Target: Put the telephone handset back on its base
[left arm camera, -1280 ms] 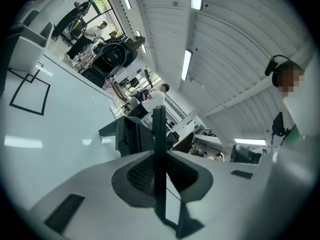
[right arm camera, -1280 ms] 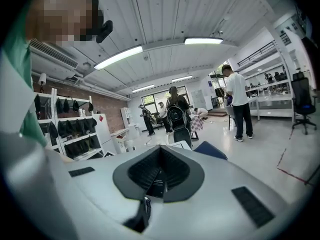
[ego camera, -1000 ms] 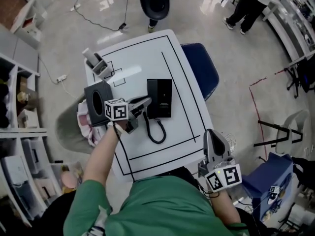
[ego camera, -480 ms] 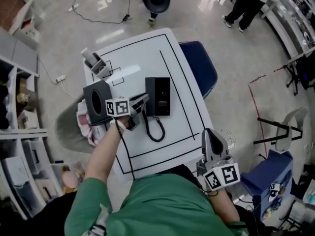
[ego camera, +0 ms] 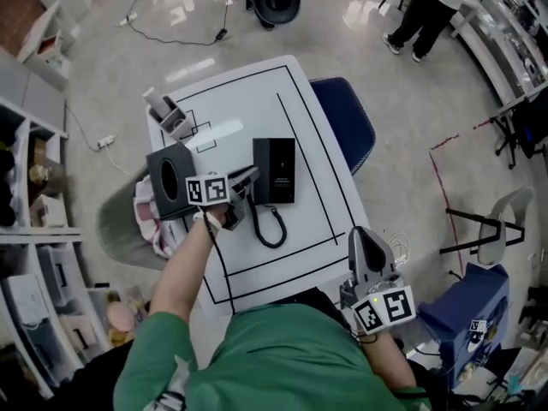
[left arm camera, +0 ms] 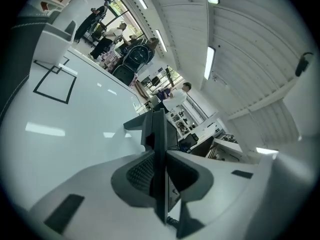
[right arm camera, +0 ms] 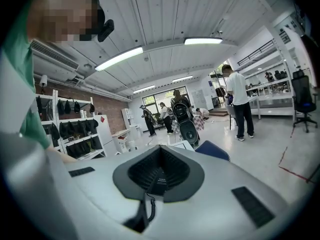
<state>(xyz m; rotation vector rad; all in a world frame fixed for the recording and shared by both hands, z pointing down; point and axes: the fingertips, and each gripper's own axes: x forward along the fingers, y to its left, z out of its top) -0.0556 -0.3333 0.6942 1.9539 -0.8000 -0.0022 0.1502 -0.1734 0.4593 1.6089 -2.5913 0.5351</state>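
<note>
just left of the base (ego camera: 276,171) on the counter (ego camera: 248,101), the left gripper (ego camera: 247,180) is clamped on the handset (left arm camera: 159,174), held edge-on right beside the cradle. i'd call this the carry-over step. next it needs to shift across, line up with the cradle and set down without snagging the cord (ego camera: 272,234). right gripper (ego camera: 361,236) is closed on nothing, off the near edge. can't tell from above whether handset and base touch, since the gripper covers most of it.
</note>
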